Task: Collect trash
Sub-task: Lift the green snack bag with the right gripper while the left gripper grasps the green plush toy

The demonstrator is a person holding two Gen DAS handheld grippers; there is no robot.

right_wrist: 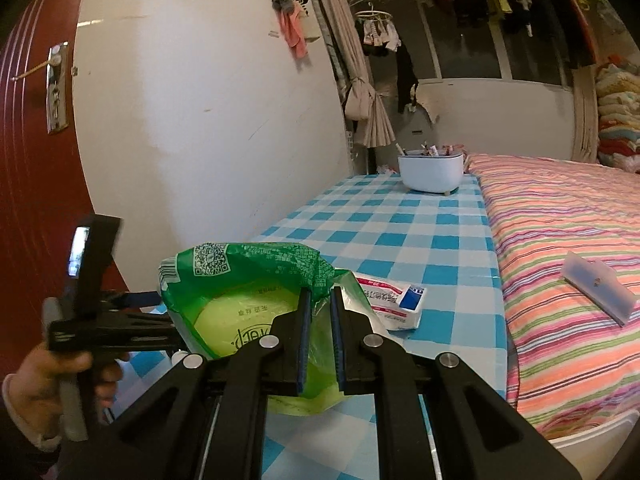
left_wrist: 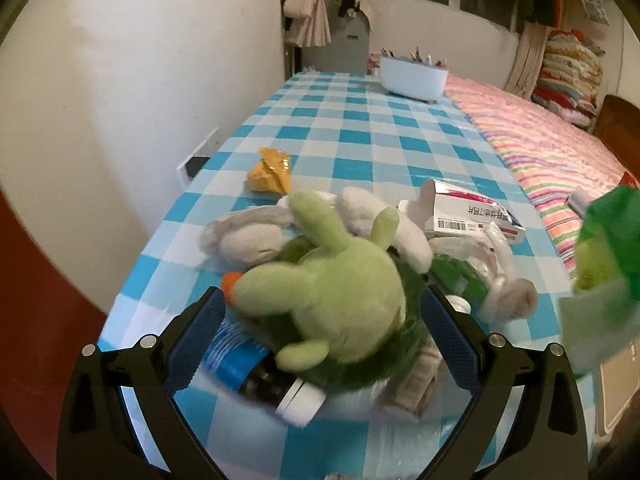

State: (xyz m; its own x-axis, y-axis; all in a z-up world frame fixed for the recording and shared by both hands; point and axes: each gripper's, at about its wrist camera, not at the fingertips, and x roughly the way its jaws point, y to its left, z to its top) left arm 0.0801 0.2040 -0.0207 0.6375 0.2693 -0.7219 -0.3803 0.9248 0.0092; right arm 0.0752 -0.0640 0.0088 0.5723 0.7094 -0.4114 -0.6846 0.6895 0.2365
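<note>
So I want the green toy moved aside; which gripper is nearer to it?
Left. The left gripper has the green toy between its open fingers; the right gripper is off to the side, clamped on the green bag.

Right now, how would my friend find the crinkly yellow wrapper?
Look at the blue-and-white checked tablecloth beside the striped bed. On the wall side, just beyond the heap of plush toys, lies the crumpled yellow wrapper, alone. It is the only shiny golden thing there; the green plush toy is soft.

The left gripper (left_wrist: 324, 320) hangs low with its jaws spread wide. The right gripper (right_wrist: 319, 336) has its jaws drawn nearly together. A bare hand (right_wrist: 52, 392) grips the left tool's handle.
</note>
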